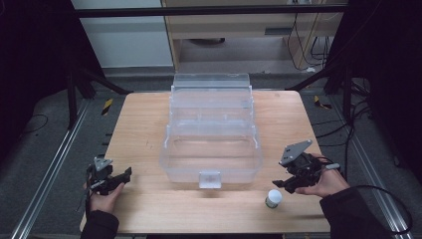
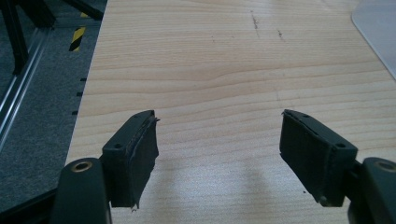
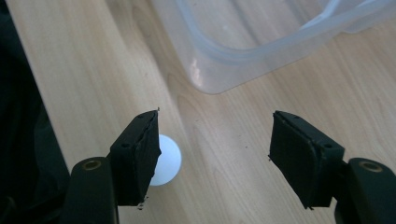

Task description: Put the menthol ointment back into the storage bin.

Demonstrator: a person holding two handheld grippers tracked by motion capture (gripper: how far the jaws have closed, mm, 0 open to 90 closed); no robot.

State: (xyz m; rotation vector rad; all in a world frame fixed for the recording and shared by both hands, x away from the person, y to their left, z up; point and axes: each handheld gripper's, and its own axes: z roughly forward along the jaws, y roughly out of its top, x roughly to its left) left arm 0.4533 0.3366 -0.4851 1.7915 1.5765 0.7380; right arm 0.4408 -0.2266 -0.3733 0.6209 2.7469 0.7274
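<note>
Just outside the right gripper's (image 3: 212,154) wide-open, empty jaws sits the white ball (image 3: 164,160), behind one pad.

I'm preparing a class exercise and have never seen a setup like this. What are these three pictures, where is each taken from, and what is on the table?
A person sits at a wooden table, holding a hand-operated set of tongs in each hand. The high view looks down from above: the left tongs and the right tongs. The other two pictures come from cameras riding on each set of tongs, looking along its black jaws. On the table stand a clear plastic box, open, and a small white bottle near the right tongs. Both tongs are open and hold nothing.
</note>
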